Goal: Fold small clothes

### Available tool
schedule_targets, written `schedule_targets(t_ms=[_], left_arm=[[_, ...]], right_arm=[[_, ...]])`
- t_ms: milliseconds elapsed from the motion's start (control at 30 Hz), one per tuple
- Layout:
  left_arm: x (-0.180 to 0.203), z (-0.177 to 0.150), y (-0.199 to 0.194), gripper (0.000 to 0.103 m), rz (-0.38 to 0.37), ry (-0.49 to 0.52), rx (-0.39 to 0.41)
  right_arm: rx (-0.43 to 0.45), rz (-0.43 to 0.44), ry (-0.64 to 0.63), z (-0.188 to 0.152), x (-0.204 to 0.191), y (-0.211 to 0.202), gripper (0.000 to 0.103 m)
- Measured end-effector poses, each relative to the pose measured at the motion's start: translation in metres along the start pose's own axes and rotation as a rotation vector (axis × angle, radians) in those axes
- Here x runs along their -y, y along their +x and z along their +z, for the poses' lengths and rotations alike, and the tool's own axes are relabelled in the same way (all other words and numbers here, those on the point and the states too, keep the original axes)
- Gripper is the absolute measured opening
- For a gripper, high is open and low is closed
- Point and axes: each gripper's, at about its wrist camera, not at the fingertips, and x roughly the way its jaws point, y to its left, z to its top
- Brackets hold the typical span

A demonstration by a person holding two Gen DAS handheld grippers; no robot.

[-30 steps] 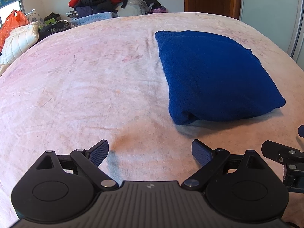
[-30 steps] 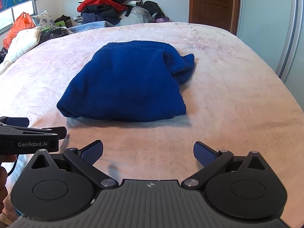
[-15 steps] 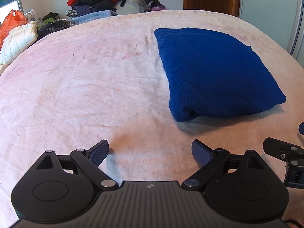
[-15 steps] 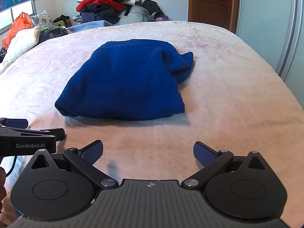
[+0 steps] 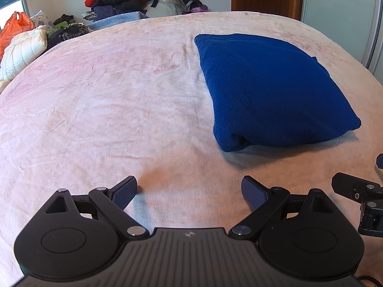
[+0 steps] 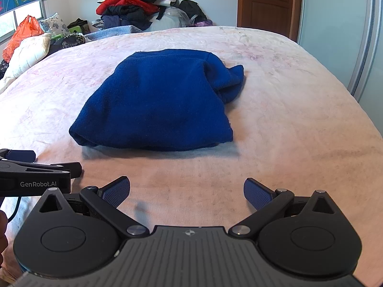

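Fingers (image 5: 124,193) of both grippers apart and empty, folded blue garment (image 6: 158,102) on bed (image 6: 299,110), long axis running away

Both cameras sit low at the near end of the bed (image 5: 95,100), each looking forward over its own open jaws toward the far wall. The left wrist view stands further left, so the folded blue garment (image 5: 268,88) falls to its right, fairly near. The right wrist view faces the same garment (image 6: 158,102) almost head-on. Both share the clothes pile (image 6: 136,7), the wooden door (image 6: 265,2) and the orange bag (image 5: 14,26). Each catches the other tool at its edge, though the fisheye bends those margins, so the spacing is hard to judge.
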Motion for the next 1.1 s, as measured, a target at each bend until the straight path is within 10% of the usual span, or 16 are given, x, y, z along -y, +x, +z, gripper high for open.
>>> schedule_targets(t_ms=[1100], left_arm=[[0.0004,-0.0006,0.0008,0.095,0.0,0.001,-0.002]], right_arm=[[-0.002,0.008,-0.009,-0.0007,-0.0043,-0.003,0.102]])
